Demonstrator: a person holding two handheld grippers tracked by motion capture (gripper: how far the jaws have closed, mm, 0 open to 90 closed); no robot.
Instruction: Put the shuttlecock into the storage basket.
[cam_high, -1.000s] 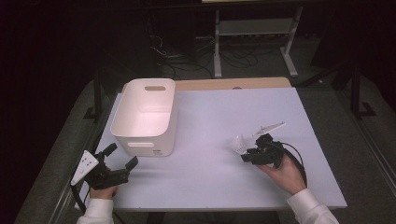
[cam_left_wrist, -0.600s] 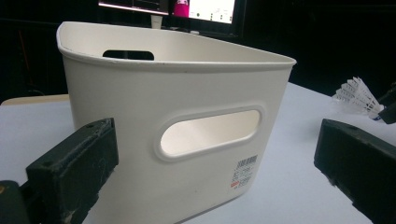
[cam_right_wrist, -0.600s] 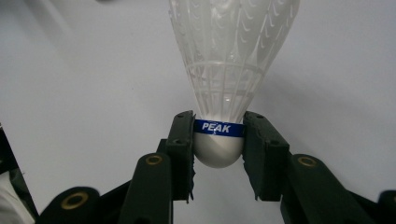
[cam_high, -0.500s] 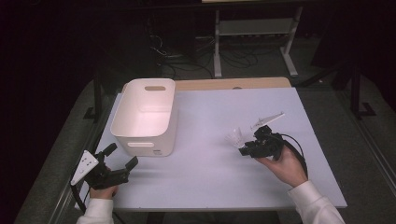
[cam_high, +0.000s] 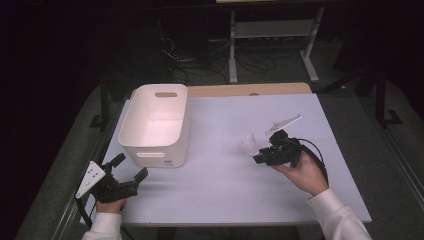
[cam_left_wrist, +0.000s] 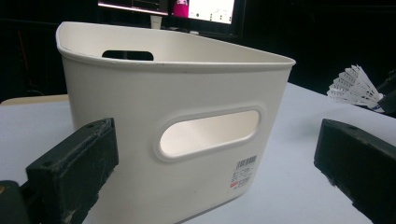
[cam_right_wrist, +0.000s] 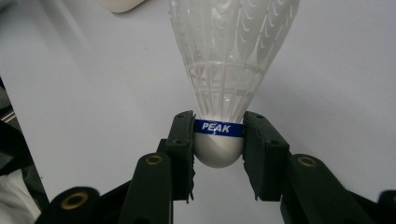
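Shuttlecock (cam_right_wrist: 219, 140): white, cork base pinched between the right gripper's jaws, above the table (cam_high: 225, 120), right of the bin (cam_high: 155, 125).
Right gripper (cam_right_wrist: 218, 144): clamped on the cork.
Left gripper (cam_high: 131, 167): jaws spread wide, holding nothing, facing the bin.

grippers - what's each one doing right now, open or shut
Left gripper: open, holding nothing, near the white bin.
Right gripper: shut on the shuttlecock, jaws at its cork base.

Shuttlecock (cam_right_wrist: 233, 60) feather tips cut off at top edge; bin (cam_left_wrist: 173, 135) base cropped below.
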